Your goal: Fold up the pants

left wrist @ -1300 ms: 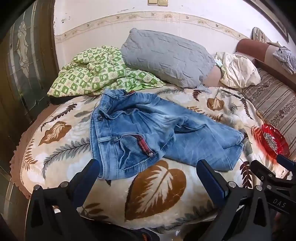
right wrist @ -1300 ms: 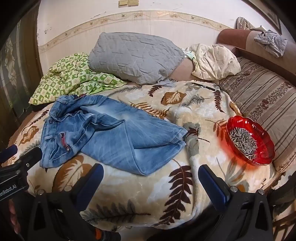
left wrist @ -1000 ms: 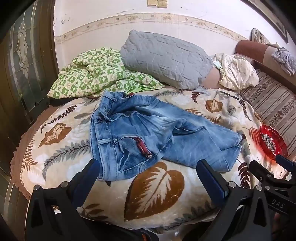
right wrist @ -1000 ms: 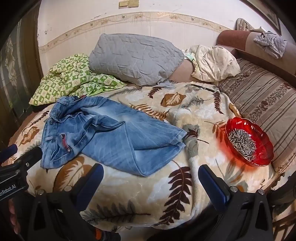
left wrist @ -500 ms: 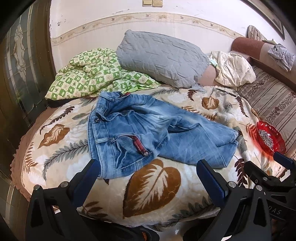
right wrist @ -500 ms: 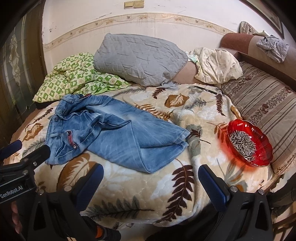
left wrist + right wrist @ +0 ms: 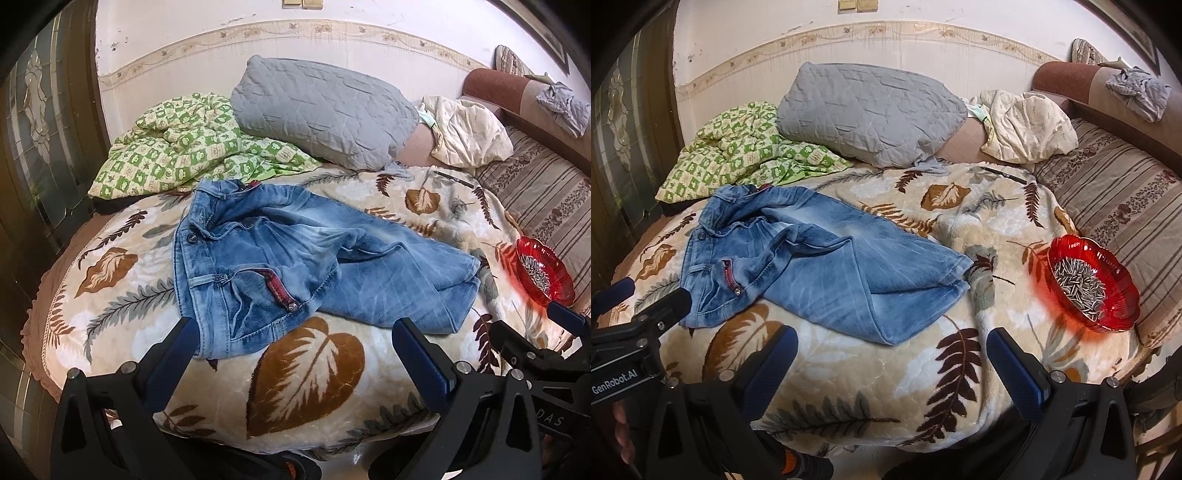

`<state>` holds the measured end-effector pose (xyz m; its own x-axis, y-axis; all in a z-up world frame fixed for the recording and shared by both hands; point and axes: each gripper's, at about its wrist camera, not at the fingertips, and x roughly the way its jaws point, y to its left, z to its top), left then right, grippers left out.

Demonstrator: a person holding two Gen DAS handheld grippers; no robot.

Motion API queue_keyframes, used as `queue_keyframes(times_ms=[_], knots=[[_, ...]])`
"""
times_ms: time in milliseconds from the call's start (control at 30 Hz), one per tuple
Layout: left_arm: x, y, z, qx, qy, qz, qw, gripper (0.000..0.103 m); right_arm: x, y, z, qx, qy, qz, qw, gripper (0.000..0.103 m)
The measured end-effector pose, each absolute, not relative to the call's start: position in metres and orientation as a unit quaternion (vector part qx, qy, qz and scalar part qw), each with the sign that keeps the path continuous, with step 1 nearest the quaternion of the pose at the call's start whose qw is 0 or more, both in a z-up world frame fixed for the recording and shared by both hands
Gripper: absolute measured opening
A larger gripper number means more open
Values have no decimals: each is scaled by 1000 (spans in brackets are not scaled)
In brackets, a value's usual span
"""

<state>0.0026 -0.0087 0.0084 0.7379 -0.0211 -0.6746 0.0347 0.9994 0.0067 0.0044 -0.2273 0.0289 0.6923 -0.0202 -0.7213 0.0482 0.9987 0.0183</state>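
Nearest, lower frame: left gripper (image 7: 295,347) fingers spread wide, holding nothing, hovering off the bed's front edge. Right gripper (image 7: 892,354) the same, wide apart and empty, just beside it.

Centre of the frame: jeans (image 7: 295,258) lie crumpled on the leaf-print blanket (image 7: 306,373). Waistband (image 7: 184,254) at frame left, front corner bunched near the left fingertip. Legs run toward frame right, doubled over unevenly, the fold (image 7: 886,332) closest to the right gripper.

Judgement: folding not begun; the step in hand is the approach and first grasp. Best to flatten first: left fingers pinch the near waistband corner, right fingers take the leg hems (image 7: 960,273), pull apart until both legs lie stacked. Pinch denim only; the plush blanket could catch.

Right edge: red bowl (image 7: 1093,280) of seeds, near the hems; keep swings clear.

Far: green checked quilt (image 7: 192,147) touching the waistband's back edge, grey pillow (image 7: 321,110) behind.
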Motion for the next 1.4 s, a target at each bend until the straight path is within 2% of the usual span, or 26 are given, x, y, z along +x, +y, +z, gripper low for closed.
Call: queue_keyframes(times_ms=[467,667,867,1033,1167,1300,1400], knots=[[21,-24,1,38,363,-33,931,103,21,-245,12,33,411,-29,911,103],[35,-39,5,71,354,-109,926,103,29,-262,9,32,410,-7,912,103],[73,-59,-1,92,359,-178,912,103,45,-308,2,124,420,37,898,103],[106,-80,-16,119,389,-205,890,103,66,-325,-11,139,438,53,887,103],[119,-82,-19,165,380,-214,885,103,86,-327,-17,106,445,74,886,100],[143,-66,-29,152,404,-223,874,103,107,-328,-31,133,471,123,863,94],[160,-59,-37,138,410,-203,879,103,116,-317,-41,130,482,142,855,93]])
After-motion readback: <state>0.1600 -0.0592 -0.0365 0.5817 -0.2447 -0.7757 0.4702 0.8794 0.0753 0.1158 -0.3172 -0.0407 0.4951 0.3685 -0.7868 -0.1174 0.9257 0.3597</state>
